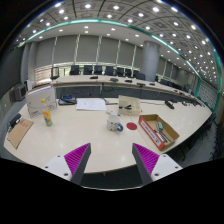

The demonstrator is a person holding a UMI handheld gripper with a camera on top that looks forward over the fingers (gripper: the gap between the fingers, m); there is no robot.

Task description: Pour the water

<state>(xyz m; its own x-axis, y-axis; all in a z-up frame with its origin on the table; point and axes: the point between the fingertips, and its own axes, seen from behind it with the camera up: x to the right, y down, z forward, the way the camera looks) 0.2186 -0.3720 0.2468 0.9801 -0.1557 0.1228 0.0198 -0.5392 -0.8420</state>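
My gripper (111,156) is held above the near edge of a long white table (85,135). Its fingers, with magenta pads (76,157), stand wide open and nothing is between them. Far ahead, slightly right of the fingers, a small pale cup-like container (116,124) stands on the table with a red round object (131,126) beside it. Off to the left stands a small bottle with yellow-orange contents (45,117). All of these are well beyond the fingertips.
An open cardboard box (157,131) with red items lies to the right. A white upright board (41,98), a sheet of paper (91,103) and a white box (128,103) sit further back. A brown flat piece (20,133) lies at the left. Chairs line the far side.
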